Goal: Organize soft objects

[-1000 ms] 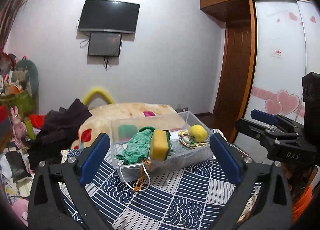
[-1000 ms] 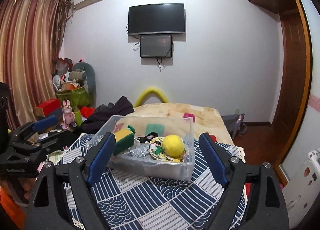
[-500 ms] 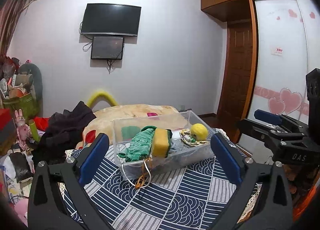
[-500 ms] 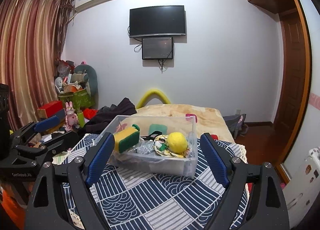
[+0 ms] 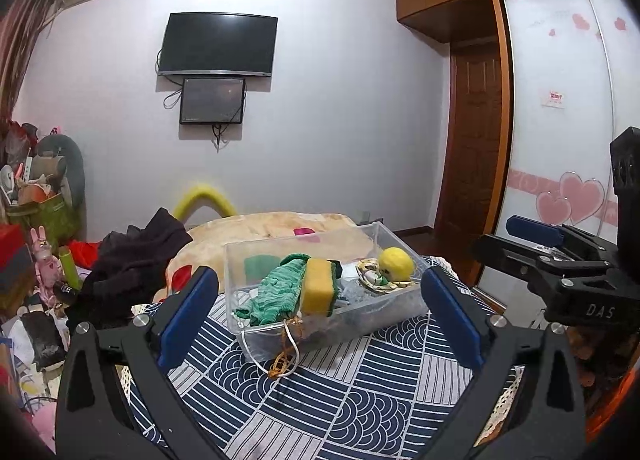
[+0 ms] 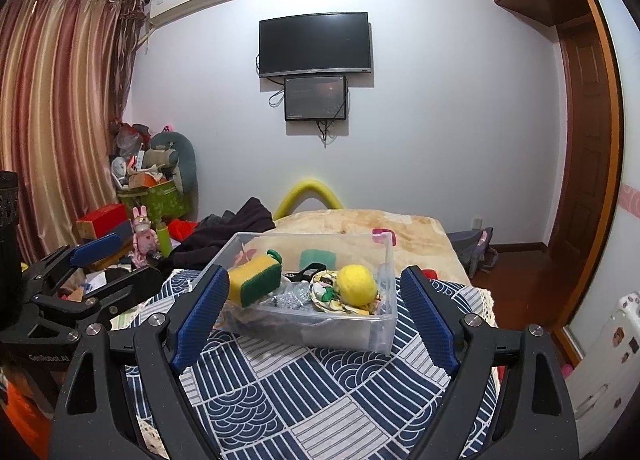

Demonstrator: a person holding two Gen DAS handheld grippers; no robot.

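A clear plastic bin (image 5: 392, 312) (image 6: 352, 334) stands on a table with a navy patterned cloth (image 5: 320, 392) (image 6: 304, 392). In it lie a green knitted cloth (image 5: 278, 290), a yellow-green sponge (image 5: 318, 286) (image 6: 254, 282), a yellow ball (image 5: 395, 263) (image 6: 356, 285) and a crumpled grey piece. A cord (image 5: 282, 356) hangs over the bin's near end. My left gripper (image 5: 320, 320) is open and empty, held above the table before the bin. My right gripper (image 6: 314, 312) is open and empty, also before the bin. Each gripper shows at the edge of the other's view.
A bed with a beige blanket (image 6: 360, 224) lies behind the table, with dark clothes (image 5: 132, 260) at its side. Toys and boxes (image 6: 148, 196) are piled by the curtain at left. A wardrobe and a wooden door (image 5: 476, 140) stand at right.
Both grippers have drawn back and risen a little, so the bin looks smaller and lower. Their jaws stay open. Nothing in the bin has moved.
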